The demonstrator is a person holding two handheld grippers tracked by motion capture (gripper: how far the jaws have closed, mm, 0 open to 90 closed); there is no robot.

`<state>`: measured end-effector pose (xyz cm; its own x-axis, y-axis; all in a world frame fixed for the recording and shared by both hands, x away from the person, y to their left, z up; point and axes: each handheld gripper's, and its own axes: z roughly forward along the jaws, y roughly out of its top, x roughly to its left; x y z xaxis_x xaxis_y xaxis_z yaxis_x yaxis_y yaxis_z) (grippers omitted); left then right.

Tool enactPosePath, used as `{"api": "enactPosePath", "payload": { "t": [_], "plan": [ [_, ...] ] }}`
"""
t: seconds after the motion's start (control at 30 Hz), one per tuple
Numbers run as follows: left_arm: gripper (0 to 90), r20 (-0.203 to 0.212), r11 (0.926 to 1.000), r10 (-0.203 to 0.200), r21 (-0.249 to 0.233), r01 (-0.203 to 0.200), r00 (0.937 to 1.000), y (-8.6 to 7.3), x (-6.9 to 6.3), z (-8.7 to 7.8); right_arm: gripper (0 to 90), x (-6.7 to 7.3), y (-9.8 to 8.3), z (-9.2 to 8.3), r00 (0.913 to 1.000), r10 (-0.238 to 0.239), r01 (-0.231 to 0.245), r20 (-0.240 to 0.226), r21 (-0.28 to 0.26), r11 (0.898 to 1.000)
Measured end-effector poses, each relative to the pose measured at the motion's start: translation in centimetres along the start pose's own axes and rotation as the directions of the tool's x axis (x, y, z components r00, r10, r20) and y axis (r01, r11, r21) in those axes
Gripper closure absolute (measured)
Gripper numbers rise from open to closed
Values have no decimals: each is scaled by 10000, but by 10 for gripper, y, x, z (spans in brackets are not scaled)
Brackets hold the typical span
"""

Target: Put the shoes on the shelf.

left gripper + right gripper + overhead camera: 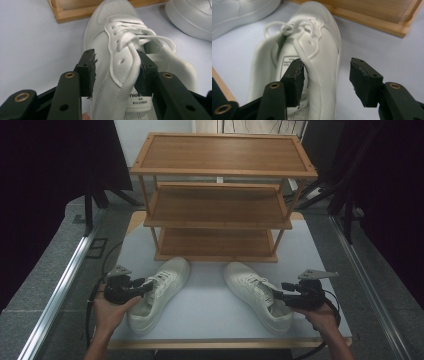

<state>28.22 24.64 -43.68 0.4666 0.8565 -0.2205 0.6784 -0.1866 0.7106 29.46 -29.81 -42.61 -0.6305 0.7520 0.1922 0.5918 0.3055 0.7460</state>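
Note:
Two white lace-up sneakers lie on the pale tabletop [210, 312] in front of a wooden rack. My left gripper [147, 285] comes in from the left over the left sneaker [160, 292]. In the left gripper view my left gripper [116, 56] is open and straddles the left sneaker's [110, 22] side wall, one jaw outside and one inside the opening. My right gripper [277, 290] reaches the right sneaker [255, 292] from the right. In the right gripper view my right gripper [327, 63] straddles the right sneaker's [319, 37] wall, with one pad inside and the outer pad [362, 80] well clear of it.
A three-shelf wooden rack [217, 210] stands just behind the sneakers, all shelves bare; its bottom frame [75, 10] lies close to the toes. Dark curtains flank the table, and a metal rail [60, 290] runs along the left. Cables trail from both grippers.

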Motion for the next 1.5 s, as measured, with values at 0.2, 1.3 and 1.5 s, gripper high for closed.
{"api": "enactPosePath", "payload": {
  "t": [0.2, 1.3, 1.5],
  "plan": [
    [569, 10, 9998, -55, 213, 55, 10000, -4, 3, 4, 470, -1, -2, 2, 9999, 101, -101, 33, 53, 9999],
    [797, -618, 9995, -80, 300, 99, 9981, 2, 1, 18, 843, 0, 19, 54, 9870, -1099, 841, 1176, 2055, 9750],
    [818, -308, 9991, -395, -149, 391, 9987, 1, 0, 16, 856, -6, 15, 49, 9960, -331, 214, 830, 1382, 9902]
  ]
}}
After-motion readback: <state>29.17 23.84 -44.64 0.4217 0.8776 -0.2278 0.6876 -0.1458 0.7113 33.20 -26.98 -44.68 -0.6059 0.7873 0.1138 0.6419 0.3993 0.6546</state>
